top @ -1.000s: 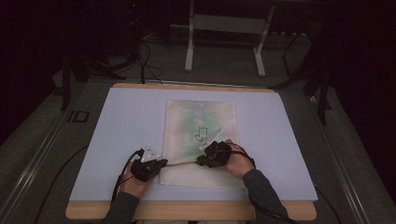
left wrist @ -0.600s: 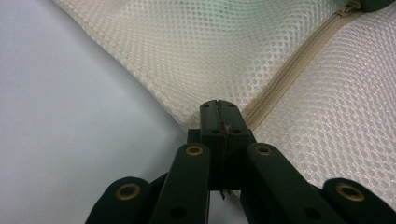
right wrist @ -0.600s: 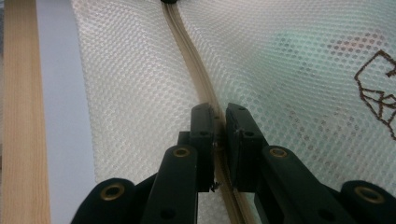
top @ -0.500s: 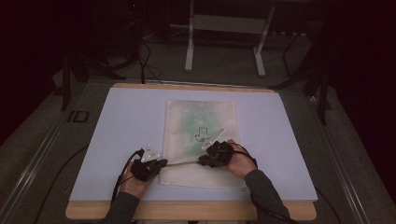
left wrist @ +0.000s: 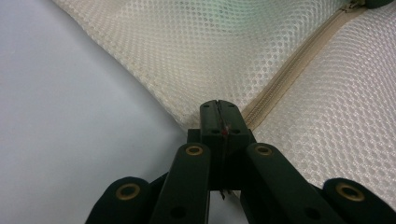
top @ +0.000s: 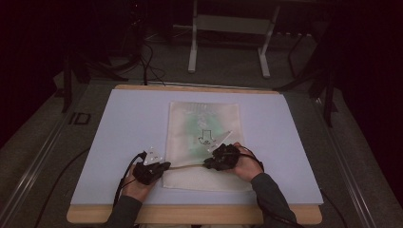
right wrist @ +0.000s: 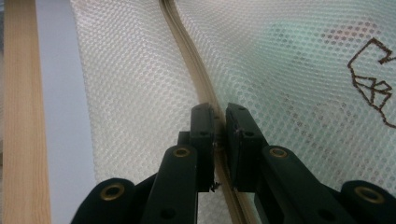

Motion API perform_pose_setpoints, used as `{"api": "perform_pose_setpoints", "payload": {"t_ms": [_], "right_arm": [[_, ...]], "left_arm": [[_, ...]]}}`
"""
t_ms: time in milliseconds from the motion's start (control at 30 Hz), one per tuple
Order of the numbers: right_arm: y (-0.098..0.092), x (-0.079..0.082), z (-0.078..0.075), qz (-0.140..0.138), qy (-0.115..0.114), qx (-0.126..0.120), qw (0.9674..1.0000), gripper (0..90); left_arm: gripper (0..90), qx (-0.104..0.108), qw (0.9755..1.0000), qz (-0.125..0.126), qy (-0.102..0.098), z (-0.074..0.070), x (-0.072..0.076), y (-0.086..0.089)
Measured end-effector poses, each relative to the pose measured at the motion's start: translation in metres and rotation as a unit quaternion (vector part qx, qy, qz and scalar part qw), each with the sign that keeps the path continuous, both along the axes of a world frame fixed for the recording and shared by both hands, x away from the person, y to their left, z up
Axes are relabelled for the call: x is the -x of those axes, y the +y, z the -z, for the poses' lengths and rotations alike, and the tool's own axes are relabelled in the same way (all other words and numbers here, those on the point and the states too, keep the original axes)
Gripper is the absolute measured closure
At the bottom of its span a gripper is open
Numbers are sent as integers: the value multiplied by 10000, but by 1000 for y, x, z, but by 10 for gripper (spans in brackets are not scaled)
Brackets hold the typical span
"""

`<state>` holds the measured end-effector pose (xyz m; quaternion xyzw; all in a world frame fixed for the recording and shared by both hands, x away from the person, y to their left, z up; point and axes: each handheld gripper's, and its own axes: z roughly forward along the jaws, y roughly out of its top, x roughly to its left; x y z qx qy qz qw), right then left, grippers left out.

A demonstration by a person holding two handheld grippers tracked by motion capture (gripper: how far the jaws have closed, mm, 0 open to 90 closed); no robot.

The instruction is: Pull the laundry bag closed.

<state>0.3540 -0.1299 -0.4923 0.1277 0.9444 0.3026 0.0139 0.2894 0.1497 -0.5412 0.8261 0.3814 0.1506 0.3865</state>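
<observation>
High view: both forearms come in low over the near edge of the counter (top: pixel 119 123), hands lying almost flat on it and turned inward toward each other. A cream mesh bag (top: pixel 204 128) lies flat in the middle of the counter, and its zipper (top: pixel 187 165) runs across its near end between the two hands. The left claw (top: pixel 159 169) sits at the bag's near left corner, jaws pinched tight on the zipper's end there. The right claw (top: pixel 209 164) rests on the bag's near half, its jaws closed on the zipper seam (right wrist: pixel 205 100) (a thin slit stays between the pads). Something greenish shows through the mesh, and a dark outline drawing (right wrist: pixel 373 79) is printed on the bag; no lettering can be read.
</observation>
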Motion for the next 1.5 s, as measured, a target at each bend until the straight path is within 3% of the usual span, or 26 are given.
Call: {"api": "perform_pose_setpoints", "payload": {"t_ms": [1500], "right_arm": [[-25, 0, 2, 191, 50, -78, 9998, 823]], "left_arm": [[896, 13, 10000, 5, 14, 0, 0, 1]]}}
